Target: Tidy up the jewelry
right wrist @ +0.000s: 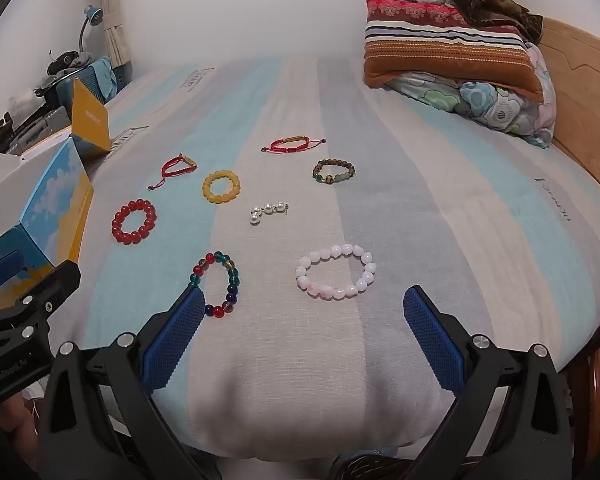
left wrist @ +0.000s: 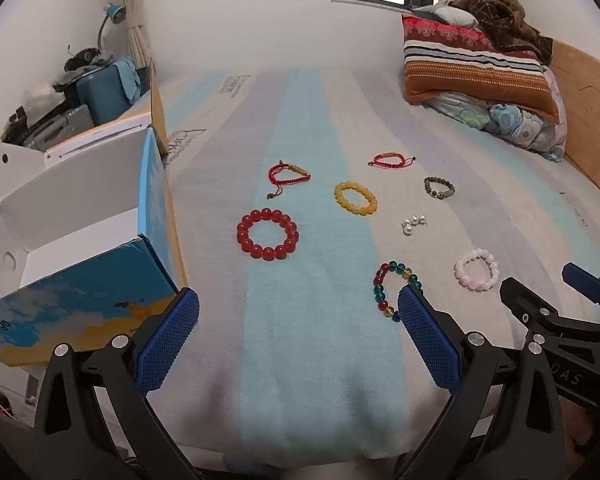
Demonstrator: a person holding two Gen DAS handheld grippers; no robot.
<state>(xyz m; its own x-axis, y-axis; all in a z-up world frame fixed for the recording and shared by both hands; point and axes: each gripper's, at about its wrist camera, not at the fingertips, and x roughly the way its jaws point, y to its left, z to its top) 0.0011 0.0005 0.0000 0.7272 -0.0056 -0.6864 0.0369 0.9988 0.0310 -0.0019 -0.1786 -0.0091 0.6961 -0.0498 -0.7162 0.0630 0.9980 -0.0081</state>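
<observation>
Several bracelets lie on the striped bed sheet [left wrist: 300, 128]. A red bead bracelet [left wrist: 267, 234] [right wrist: 134, 221], a yellow one [left wrist: 355, 198] [right wrist: 221, 186], two red cord ones [left wrist: 288, 174] [left wrist: 392, 159], a dark bead one [left wrist: 439, 187] [right wrist: 334, 172], a pearl piece [left wrist: 413, 223] [right wrist: 268, 211], a pink one [left wrist: 477, 270] [right wrist: 335, 271] and a multicolour one [left wrist: 394, 288] [right wrist: 219, 284]. My left gripper [left wrist: 298, 320] is open and empty above the sheet's near part. My right gripper [right wrist: 304, 316] is open and empty, just short of the pink bracelet.
An open blue and yellow cardboard box [left wrist: 72, 240] [right wrist: 52, 208] stands at the bed's left edge. Pillows and folded bedding [left wrist: 480, 72] [right wrist: 452, 48] are piled at the far right by a wooden headboard [right wrist: 580, 92]. Cluttered luggage [left wrist: 80, 92] stands beyond the box.
</observation>
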